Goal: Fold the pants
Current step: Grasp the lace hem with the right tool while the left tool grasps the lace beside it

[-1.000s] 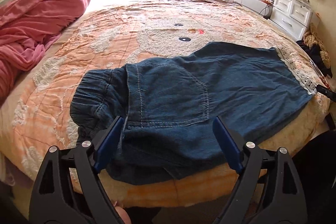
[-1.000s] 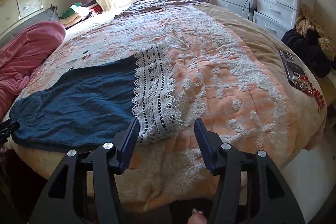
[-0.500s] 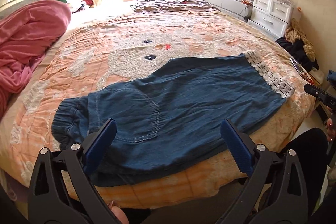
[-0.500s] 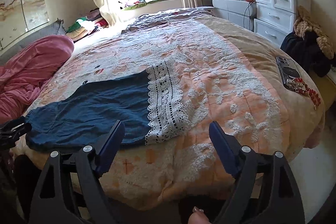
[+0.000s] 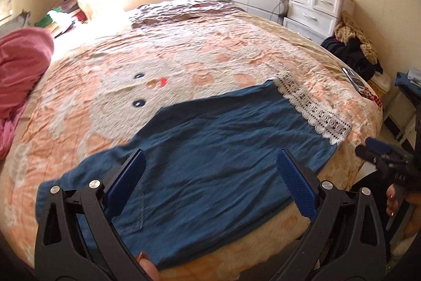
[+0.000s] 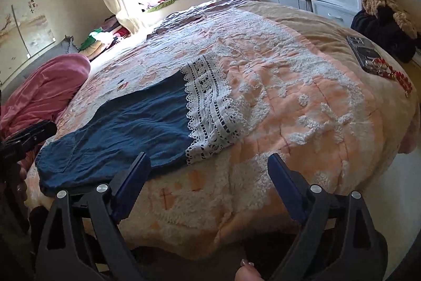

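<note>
Dark blue denim pants (image 5: 210, 149) with a white lace hem (image 5: 313, 109) lie flat near the front edge of the bed. My left gripper (image 5: 210, 183) is open and empty, held above the pants' near part. My right gripper (image 6: 208, 188) is open and empty, held off the bed's front edge, to the right of the pants (image 6: 126, 131); the lace hem (image 6: 210, 109) lies beyond it. The right gripper also shows at the right edge of the left wrist view (image 5: 384, 157).
The bed has an orange and white fleece cover (image 5: 184, 49). A pink blanket (image 5: 21, 65) is heaped at the left. A phone with red beads (image 6: 368, 54) lies at the bed's right edge. White drawers (image 5: 313, 9) and a clothes pile (image 5: 352, 49) stand at the right wall.
Both grippers have pulled back from the bed and risen. The right gripper's jaws have opened wider. The pants lie as before.
</note>
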